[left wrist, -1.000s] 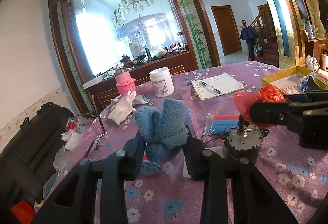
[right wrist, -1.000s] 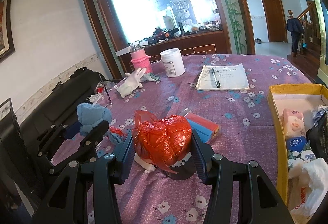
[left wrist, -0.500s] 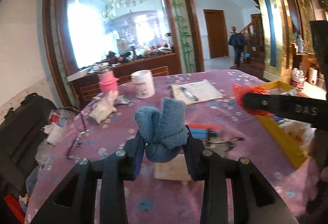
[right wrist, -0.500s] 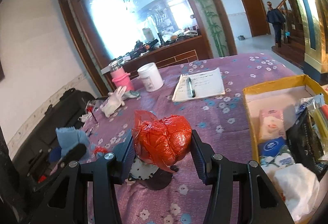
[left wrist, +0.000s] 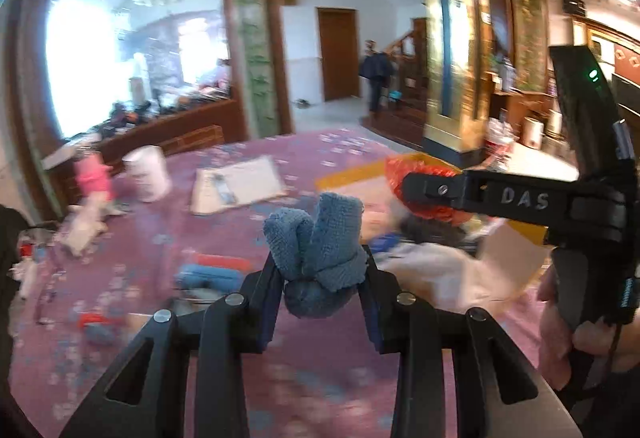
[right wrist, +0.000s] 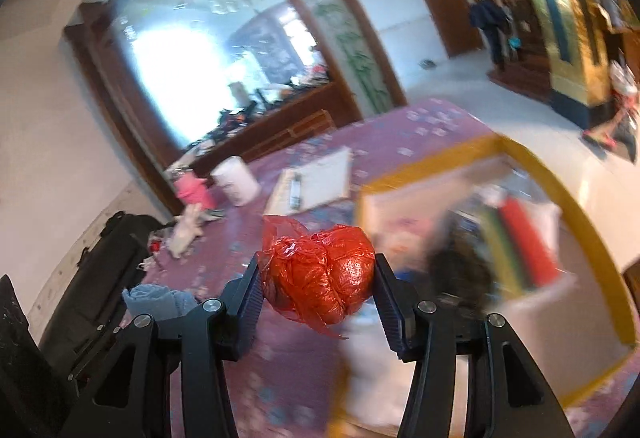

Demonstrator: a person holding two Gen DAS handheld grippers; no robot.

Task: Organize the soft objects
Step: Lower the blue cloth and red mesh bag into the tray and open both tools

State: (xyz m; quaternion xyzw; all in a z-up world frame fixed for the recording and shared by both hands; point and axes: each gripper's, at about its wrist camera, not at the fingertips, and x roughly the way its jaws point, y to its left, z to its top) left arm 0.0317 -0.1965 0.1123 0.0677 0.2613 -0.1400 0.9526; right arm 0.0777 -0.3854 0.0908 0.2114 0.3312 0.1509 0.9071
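A bunched blue cloth [left wrist: 320,254] sits pinched between the narrow tongs of the left gripper [left wrist: 320,278], held in the air above a purple flowered tablecloth [left wrist: 280,378]. The right gripper [right wrist: 318,286] clamps a crumpled red plastic bag [right wrist: 320,278], with its tongs set about half apart. Both bundles hang near a yellow-rimmed box [right wrist: 560,189] that already holds packets and other blurred items — so, as a judgement, the carrying is mostly done and the dropping in remains. A pale glove [right wrist: 184,230] lies at the table's far left, apparently not yet gathered. Around it stand a pink bottle [right wrist: 192,189], a white tub [right wrist: 236,181] and a notepad with a pen [right wrist: 316,181]. In the left view, the right gripper crosses in front of the box — the two tools may crowd each other there.
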